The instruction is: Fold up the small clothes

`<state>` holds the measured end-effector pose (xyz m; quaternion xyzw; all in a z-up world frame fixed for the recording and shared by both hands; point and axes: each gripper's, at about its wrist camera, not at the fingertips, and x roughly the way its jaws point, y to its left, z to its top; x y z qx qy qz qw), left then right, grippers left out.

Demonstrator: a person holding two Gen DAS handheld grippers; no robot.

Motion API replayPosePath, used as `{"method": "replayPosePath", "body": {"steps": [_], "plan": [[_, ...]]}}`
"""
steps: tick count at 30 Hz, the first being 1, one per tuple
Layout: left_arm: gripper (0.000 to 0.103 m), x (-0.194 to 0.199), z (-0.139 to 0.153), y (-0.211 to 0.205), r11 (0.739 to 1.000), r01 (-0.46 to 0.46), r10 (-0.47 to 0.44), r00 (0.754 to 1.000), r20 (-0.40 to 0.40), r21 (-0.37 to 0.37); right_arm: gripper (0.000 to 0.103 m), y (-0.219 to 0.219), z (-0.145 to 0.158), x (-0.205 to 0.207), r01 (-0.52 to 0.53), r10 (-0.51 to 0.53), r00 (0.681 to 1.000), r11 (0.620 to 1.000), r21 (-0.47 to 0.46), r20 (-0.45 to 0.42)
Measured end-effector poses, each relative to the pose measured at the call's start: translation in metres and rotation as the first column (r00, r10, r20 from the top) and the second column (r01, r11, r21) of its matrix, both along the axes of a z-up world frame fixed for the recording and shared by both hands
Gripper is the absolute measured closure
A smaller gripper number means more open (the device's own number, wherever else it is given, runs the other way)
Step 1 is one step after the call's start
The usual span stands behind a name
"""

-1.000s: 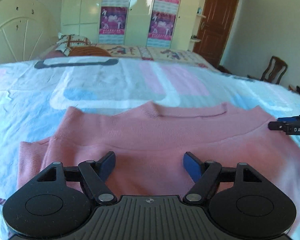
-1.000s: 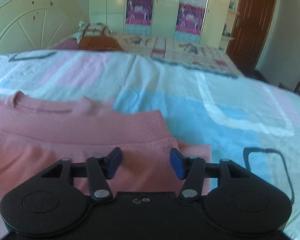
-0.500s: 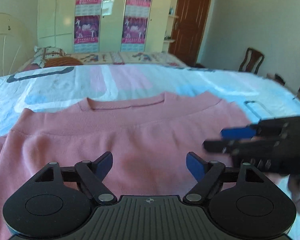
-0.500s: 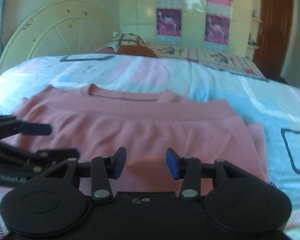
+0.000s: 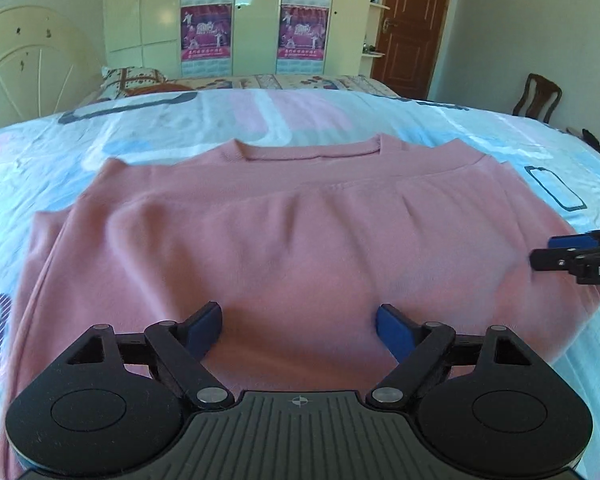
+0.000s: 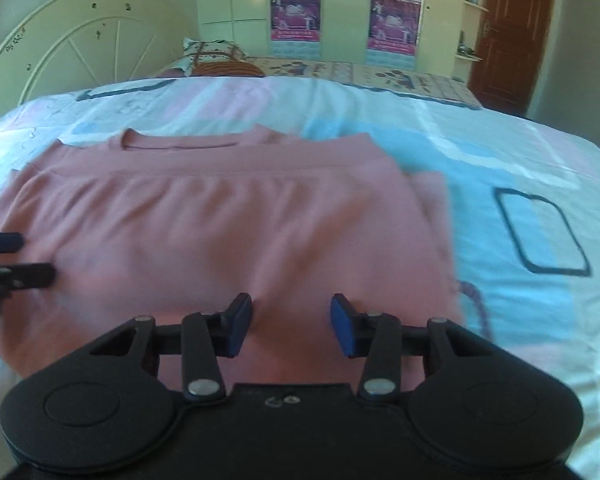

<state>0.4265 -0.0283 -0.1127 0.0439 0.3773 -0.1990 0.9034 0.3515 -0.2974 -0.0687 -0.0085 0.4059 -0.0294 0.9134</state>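
Patterned bedsheet [image 5: 340,120] carries the pink sweater [image 5: 284,232], lying flat and partly folded, collar away from the cameras; left gripper [image 5: 299,330], just widened, and narrower right gripper [image 6: 291,324] hover empty above its near edge. Risk: a pinch catching one layer only would drag the fold askew.

Left claw [image 5: 299,330] shifted from the left part of the pink sweater [image 5: 284,240] toward its middle, jaws just opened wider, nothing between them. Right claw [image 6: 291,326] shifted from the sweater's right edge leftward over its body, jaws narrowed a little, likewise empty.
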Motion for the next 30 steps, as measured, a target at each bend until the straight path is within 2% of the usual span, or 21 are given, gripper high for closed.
{"method": "replayPosePath", "body": {"steps": [3, 6, 10, 13, 15, 18, 21, 22, 23, 24, 27, 30], "plan": [[0.019, -0.009, -0.001, 0.010, 0.999, -0.020, 0.019, 1.000, 0.012, 0.040, 0.061, -0.014, -0.002, -0.011, 0.027, -0.028, 1.000, 0.999, -0.035, -0.014], [0.019, -0.017, -0.002, 0.020, 0.995, -0.057, 0.057, 0.998, 0.010, 0.078, 0.061, -0.030, -0.001, -0.020, 0.055, -0.055, 0.998, 0.998, -0.017, -0.014], [0.019, -0.024, -0.005, 0.040, 0.992, -0.109, 0.109, 0.994, -0.002, 0.066, 0.062, -0.039, -0.004, -0.029, 0.062, -0.064, 0.997, 0.997, -0.039, -0.031], [0.019, -0.031, 0.001, 0.046, 0.988, -0.140, 0.141, 0.990, -0.002, 0.063, 0.060, -0.028, -0.002, -0.031, 0.050, -0.054, 0.998, 0.995, -0.091, -0.038], [0.019, -0.039, 0.009, 0.041, 0.989, -0.143, 0.143, 0.990, 0.003, 0.038, 0.059, -0.015, 0.011, -0.041, 0.042, -0.042, 0.999, 0.997, -0.058, 0.006], [0.019, -0.054, 0.013, 0.017, 0.995, -0.097, 0.097, 0.995, -0.006, -0.001, 0.056, 0.021, 0.017, -0.052, -0.059, 0.059, 0.997, 0.998, -0.004, 0.048], [0.019, -0.068, 0.010, -0.013, 0.999, -0.053, 0.053, 0.999, -0.012, 0.000, 0.054, 0.061, 0.009, -0.052, -0.153, 0.151, 0.987, 0.988, 0.034, 0.052], [0.020, -0.071, 0.008, -0.020, 0.999, -0.047, 0.047, 0.999, -0.018, -0.003, 0.055, 0.071, 0.005, -0.052, -0.174, 0.172, 0.984, 0.984, 0.036, 0.051], [0.020, -0.072, 0.004, -0.025, 0.998, -0.059, 0.059, 0.998, -0.023, 0.017, 0.061, 0.082, 0.001, -0.050, -0.192, 0.191, 0.981, 0.981, 0.033, 0.038], [0.020, -0.072, 0.000, -0.027, 0.997, -0.066, 0.067, 0.997, -0.030, 0.035, 0.068, 0.089, -0.004, -0.048, -0.194, 0.194, 0.981, 0.981, 0.028, 0.017], [0.020, -0.070, -0.002, -0.012, 0.995, -0.093, 0.094, 0.995, -0.035, 0.020, 0.067, 0.087, -0.010, -0.044, -0.180, 0.180, 0.984, 0.983, 0.039, 0.003], [0.020, -0.068, 0.000, 0.024, 0.984, -0.177, 0.178, 0.984, -0.027, 0.028, 0.065, 0.061, -0.003, -0.052, -0.109, 0.109, 0.994, 0.994, 0.007, 0.014]]}}
